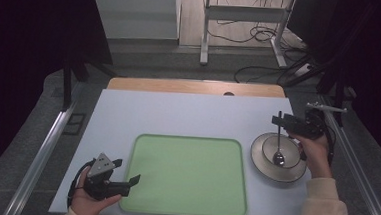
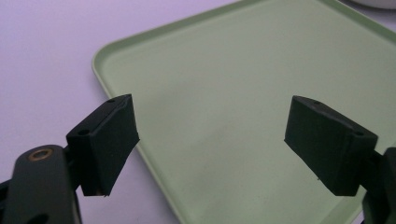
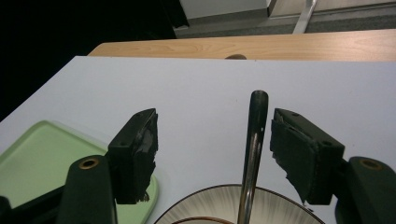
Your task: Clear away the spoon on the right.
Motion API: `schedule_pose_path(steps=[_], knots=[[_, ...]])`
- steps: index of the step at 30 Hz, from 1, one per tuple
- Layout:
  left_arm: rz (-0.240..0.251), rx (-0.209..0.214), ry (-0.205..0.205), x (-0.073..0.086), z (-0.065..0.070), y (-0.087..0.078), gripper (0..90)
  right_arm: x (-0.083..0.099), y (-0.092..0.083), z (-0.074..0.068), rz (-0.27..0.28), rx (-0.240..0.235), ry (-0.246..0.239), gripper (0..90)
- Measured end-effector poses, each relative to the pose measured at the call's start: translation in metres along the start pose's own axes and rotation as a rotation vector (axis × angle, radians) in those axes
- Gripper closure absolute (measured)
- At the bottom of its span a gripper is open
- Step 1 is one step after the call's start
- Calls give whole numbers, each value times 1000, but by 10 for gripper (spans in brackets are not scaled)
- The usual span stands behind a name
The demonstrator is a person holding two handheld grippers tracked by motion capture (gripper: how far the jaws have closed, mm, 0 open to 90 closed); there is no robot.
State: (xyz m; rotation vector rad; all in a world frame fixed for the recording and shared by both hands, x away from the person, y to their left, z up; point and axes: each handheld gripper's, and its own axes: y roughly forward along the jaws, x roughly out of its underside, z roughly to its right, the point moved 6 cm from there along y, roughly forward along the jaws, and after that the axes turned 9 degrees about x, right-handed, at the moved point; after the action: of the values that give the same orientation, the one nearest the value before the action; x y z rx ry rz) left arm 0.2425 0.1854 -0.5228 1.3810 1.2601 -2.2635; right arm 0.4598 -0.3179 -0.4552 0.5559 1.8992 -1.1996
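The right gripper (image 3: 212, 149) is held spread, with the spoon (image 3: 252, 154) handle upright between the jaws, just beside the right pad and not pinched. The spoon stands in the bowl (image 1: 278, 157), near the table's (image 1: 188, 115) right edge. The left gripper (image 2: 210, 144) is also spread, over the tray's (image 1: 187, 175) left rim. Open tabletop is seen beyond the bowl.
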Motion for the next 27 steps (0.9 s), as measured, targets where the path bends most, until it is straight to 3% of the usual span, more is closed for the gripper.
schedule_pose_path(steps=[7,11,20,22,25,27], knots=[[6,3,11,-1,2,-1,169,2,9,11,-21,6,16,363],[6,4,11,-1,2,-1,170,3,10,12,-34,-19,21,396],[5,4,12,-1,2,-1,170,8,19,17,-72,-24,32,469],[8,3,14,-1,1,-2,171,10,20,18,-83,-29,35,520],[16,0,14,-2,1,-4,172,12,21,16,-106,-47,41,698],[16,0,13,-2,1,-5,173,12,21,15,-108,-48,39,731]])
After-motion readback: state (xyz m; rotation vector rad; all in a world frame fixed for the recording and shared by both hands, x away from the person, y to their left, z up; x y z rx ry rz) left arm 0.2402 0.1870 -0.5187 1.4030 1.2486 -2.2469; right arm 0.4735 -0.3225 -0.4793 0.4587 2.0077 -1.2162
